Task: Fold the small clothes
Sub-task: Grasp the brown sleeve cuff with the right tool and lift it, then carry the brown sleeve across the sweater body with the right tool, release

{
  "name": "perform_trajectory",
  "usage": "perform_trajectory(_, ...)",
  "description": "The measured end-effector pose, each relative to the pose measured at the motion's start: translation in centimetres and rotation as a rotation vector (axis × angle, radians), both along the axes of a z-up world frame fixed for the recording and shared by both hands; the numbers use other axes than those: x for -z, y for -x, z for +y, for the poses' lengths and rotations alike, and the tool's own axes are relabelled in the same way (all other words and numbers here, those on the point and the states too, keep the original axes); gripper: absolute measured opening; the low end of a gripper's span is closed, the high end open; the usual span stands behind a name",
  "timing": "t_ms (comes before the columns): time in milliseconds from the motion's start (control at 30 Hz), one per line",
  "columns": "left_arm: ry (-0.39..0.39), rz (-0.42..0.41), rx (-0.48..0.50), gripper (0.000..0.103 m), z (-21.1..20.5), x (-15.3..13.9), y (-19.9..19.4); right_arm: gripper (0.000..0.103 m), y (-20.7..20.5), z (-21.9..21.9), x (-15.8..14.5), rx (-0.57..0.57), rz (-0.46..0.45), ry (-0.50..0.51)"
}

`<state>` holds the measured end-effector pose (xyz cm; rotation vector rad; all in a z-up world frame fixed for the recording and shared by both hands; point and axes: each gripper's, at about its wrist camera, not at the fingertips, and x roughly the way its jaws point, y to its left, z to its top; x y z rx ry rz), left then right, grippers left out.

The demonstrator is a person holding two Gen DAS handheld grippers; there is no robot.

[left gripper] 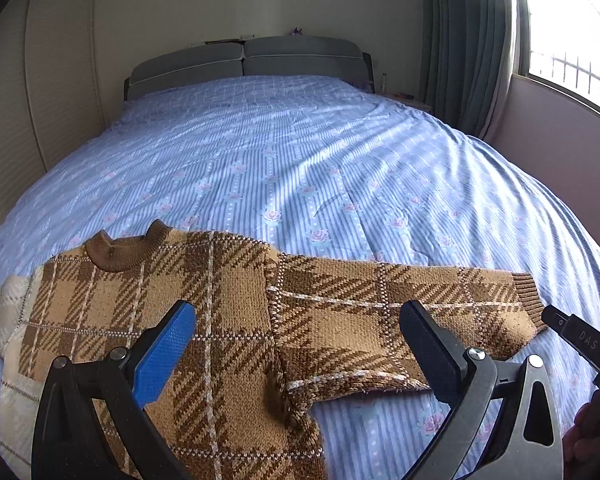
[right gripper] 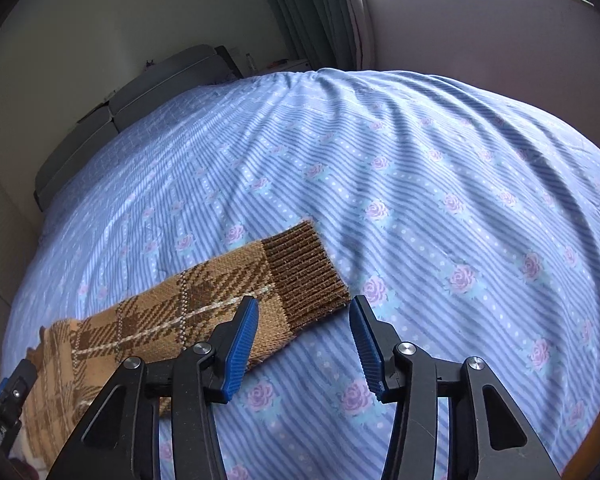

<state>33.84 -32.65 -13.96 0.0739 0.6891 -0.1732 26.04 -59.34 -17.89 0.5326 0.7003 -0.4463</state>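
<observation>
From my left wrist camera, the brown plaid knit sweater [left gripper: 188, 312] lay flat across the lower half of the frame on the blue striped floral bedspread [left gripper: 300, 152], its ribbed collar [left gripper: 118, 250] at the left and a pale, inside-out part showing at the far left edge. My left gripper [left gripper: 296, 340] was spread wide above the body of the sweater, holding nothing, with one blue pad [left gripper: 164, 356] at lower left. The sleeve [left gripper: 400, 304] ran out to the right, ending in a dark ribbed cuff [left gripper: 528, 292] near the frame's right edge. In the right wrist view, that sleeve entered from the lower left, with the cuff [right gripper: 304, 272] at centre. My right gripper [right gripper: 304, 344] was open wide and empty, its left finger over the sleeve just short of the cuff, the right finger over bare bedspread [right gripper: 460, 200]. The grey headboard [right gripper: 140, 92] sat at upper left.
</observation>
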Motion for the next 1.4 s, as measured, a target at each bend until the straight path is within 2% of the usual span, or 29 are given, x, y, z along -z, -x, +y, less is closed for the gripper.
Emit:
perform_trajectory(267, -0.005, 0.008, -0.006, 0.103, -0.4, 1.2, -1.8, 0.041, -1.2, -2.1, 3.1, 0.047, 0.0, -0.122)
perform_trajectory(367, -0.005, 0.018, -0.01, 0.103, -0.5, 1.3, -2.3, 0.028, -1.7, -2.5, 3.1, 0.056, -0.019, -0.131)
perform_trajectory(400, -0.005, 0.022, -0.011, 0.103, -0.4, 1.2, -2.4, 0.02, -1.7, -2.7, 3.0, 0.059, -0.021, -0.135)
perform_trajectory(433, -0.006, 0.023, -0.011, 0.103, -0.2, 1.1, -2.4, 0.014, -1.7, -2.8, 2.8, 0.06, -0.027, -0.138)
perform_trajectory(533, -0.006, 0.019, -0.02, 0.103, 0.7, 0.3, -2.0, 0.012, -1.3, -2.6, 1.5, 0.055, -0.06, -0.127)
perform_trajectory(700, -0.004, 0.006, -0.047, 0.103, 3.8, -1.7, -0.8, 0.011, -1.4, -0.3, -2.6, 0.023, -0.096, -0.034)
perform_trajectory(900, 0.014, -0.021, -0.123, 0.103, 10.8, -4.6, 0.7, 0.011, -2.5, 5.7, -9.2, -0.075, -0.185, 0.081)
perform_trajectory(1067, 0.028, -0.04, -0.206, 0.103, 18.2, -6.8, 1.5, 0.011, -4.6, 13.3, -13.6, -0.202, -0.265, 0.165)
perform_trajectory(1233, 0.038, -0.074, -0.319, 0.103, 26.3, -8.4, 2.4, 0.011, -6.6, 22.3, -15.6, -0.35, -0.31, 0.215)
perform_trajectory(1400, 0.041, -0.063, -0.419, 0.103, 33.7, -8.0, 3.1, 0.011, -8.3, 31.4, -15.0, -0.502, -0.326, 0.245)
